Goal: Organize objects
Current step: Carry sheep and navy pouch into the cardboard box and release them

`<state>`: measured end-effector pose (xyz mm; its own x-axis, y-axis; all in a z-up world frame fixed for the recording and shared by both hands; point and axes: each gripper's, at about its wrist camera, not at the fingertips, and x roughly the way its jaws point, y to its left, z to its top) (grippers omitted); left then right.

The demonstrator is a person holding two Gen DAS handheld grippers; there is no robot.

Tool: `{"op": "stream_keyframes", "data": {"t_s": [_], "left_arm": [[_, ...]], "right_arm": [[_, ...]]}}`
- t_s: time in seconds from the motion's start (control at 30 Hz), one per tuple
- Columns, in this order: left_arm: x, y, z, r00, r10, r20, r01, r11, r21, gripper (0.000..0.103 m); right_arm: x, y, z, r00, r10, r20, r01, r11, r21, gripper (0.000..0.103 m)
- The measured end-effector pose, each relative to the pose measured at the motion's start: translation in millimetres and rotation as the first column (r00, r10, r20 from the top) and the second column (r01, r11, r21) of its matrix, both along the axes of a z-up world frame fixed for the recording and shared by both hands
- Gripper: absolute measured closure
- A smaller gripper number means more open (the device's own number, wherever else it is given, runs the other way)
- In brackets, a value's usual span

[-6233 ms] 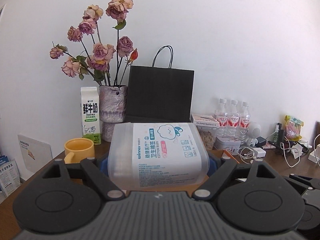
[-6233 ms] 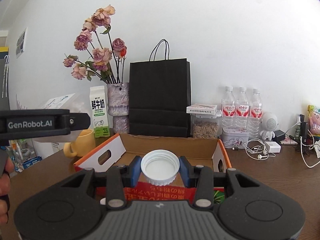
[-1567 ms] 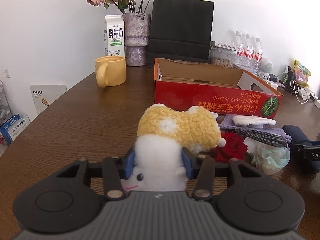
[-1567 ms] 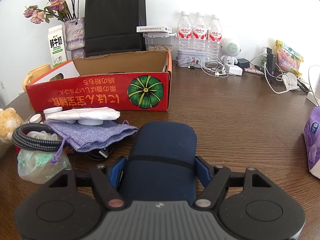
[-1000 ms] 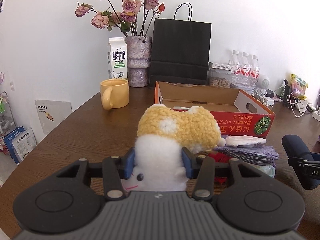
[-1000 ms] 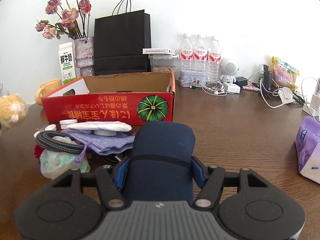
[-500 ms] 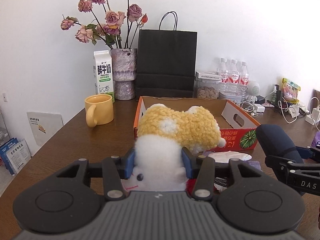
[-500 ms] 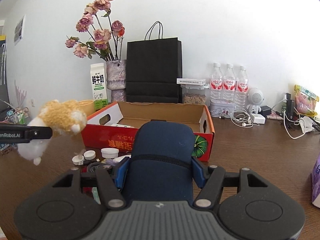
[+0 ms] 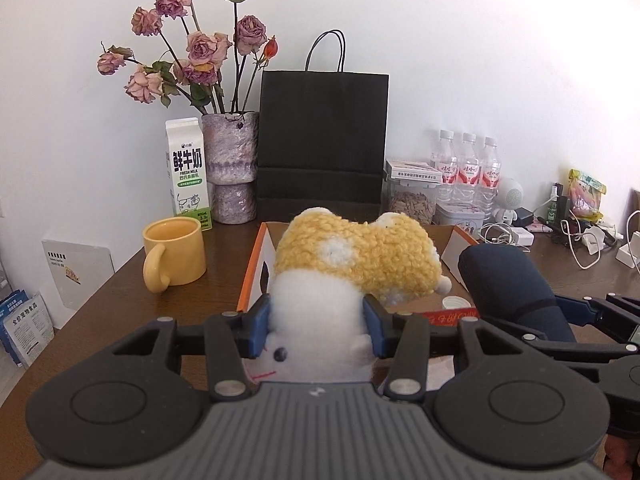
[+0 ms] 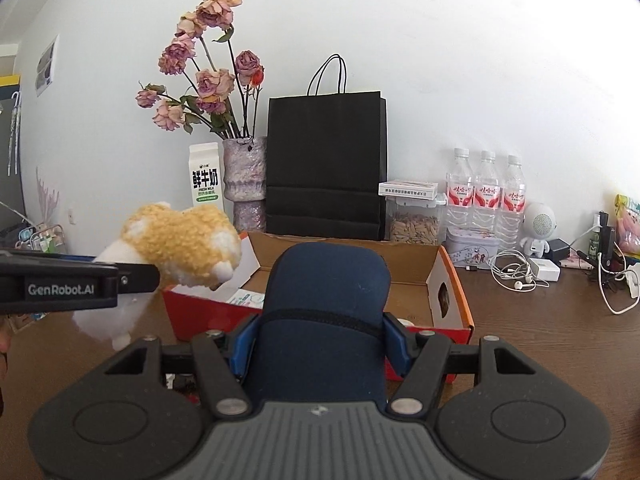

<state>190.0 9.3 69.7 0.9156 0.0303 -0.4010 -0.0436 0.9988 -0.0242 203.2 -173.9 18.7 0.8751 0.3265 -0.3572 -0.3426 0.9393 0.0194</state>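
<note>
The left gripper [image 9: 316, 330] is clamping one plush toy [image 9: 352, 264] by its white part, holding it in the air over the left end of the one open cardboard box [image 10: 452, 280]. The right gripper [image 10: 318, 344] is squeezing one dark blue pouch [image 10: 326, 304], held in front of the box. Three water bottles [image 10: 486, 196], one yellow mug [image 9: 176, 252] and one milk carton [image 9: 188, 178] are standing on the table [image 10: 560, 344]. The toy and pouch are hiding much of the box floor. Only the right view is showing a white packet [image 10: 248, 300] in the box; only the left view is showing the mug.
</note>
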Motion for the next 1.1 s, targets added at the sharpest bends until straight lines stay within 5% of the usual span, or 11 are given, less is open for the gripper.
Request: {"op": "stream_keyframes", "data": {"t_s": [0.6, 1.1], "left_arm": [[109.5, -1.9, 2.4, 0.999, 0.046, 0.013, -0.047, 0.999, 0.002, 0.055], [180.9, 2.5, -15.9, 0.996, 0.058, -0.065, -0.059, 0.998, -0.019, 0.054]], "right_arm": [[110.9, 22.6, 13.4, 0.999, -0.037, 0.008, 0.037, 0.999, 0.003, 0.041], [184.4, 28.8, -8.7, 0.995, -0.038, -0.094, 0.037, 0.999, -0.015, 0.041]]}}
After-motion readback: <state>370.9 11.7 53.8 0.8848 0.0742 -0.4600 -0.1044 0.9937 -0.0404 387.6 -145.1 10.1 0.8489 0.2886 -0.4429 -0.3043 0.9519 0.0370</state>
